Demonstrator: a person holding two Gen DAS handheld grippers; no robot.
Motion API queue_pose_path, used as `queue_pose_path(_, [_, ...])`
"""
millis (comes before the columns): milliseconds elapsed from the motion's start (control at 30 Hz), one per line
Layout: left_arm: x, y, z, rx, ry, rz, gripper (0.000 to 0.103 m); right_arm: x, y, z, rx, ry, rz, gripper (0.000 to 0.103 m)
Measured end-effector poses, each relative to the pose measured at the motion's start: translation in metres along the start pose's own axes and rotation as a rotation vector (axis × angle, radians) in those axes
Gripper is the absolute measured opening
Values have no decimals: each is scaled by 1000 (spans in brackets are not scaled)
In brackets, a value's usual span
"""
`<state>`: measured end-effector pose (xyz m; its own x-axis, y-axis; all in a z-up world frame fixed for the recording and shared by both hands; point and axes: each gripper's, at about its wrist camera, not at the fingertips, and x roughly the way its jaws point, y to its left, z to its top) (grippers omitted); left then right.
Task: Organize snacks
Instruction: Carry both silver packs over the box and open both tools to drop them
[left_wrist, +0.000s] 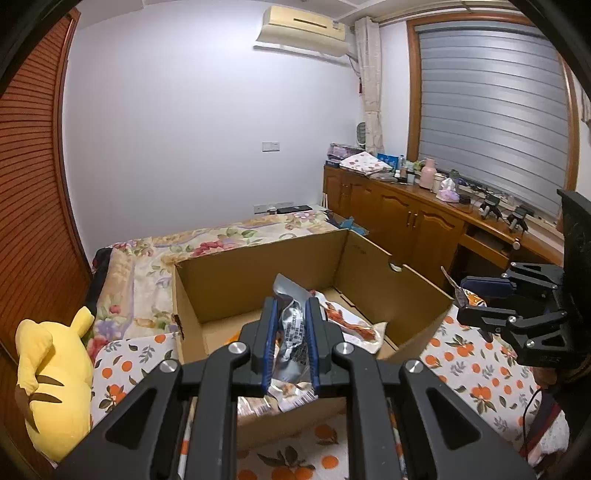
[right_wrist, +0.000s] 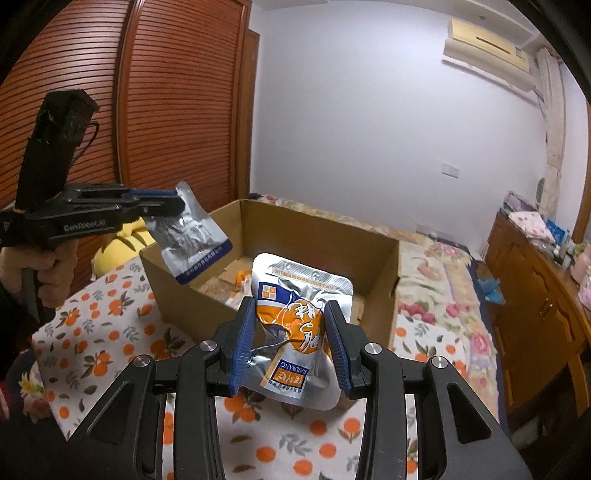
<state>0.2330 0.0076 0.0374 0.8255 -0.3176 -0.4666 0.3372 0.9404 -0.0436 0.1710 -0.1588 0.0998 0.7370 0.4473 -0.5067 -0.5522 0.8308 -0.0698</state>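
An open cardboard box (left_wrist: 258, 266) stands on the bed; it also shows in the right wrist view (right_wrist: 314, 232). My left gripper (left_wrist: 290, 310) is shut on a silver snack pouch (left_wrist: 291, 325) and holds it above the box's near edge; in the right wrist view this gripper (right_wrist: 170, 206) and its silver pouch (right_wrist: 192, 236) hang over the box's left corner. My right gripper (right_wrist: 290, 314) is shut on a silver and orange snack pouch (right_wrist: 303, 317) above the box's near wall. In the left wrist view the right gripper (left_wrist: 465, 299) is at the right. A snack packet (left_wrist: 354, 325) lies inside the box.
A yellow plush toy (left_wrist: 55, 373) sits at the left of the box. An orange-print cloth (right_wrist: 110, 321) covers the bed around the box. A wooden cabinet (left_wrist: 406, 218) with clutter runs along the right wall. A wooden slatted wardrobe (right_wrist: 166, 92) stands at the left.
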Motion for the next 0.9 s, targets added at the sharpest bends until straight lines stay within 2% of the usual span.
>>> queue_pose_path(500, [50,28,12,-15,46,52,12,57,1,37,-40,14,32,38])
queue_pose_path(900, [75,29,9,-14,97,77,12,104,-1,37,-34,81,61,38])
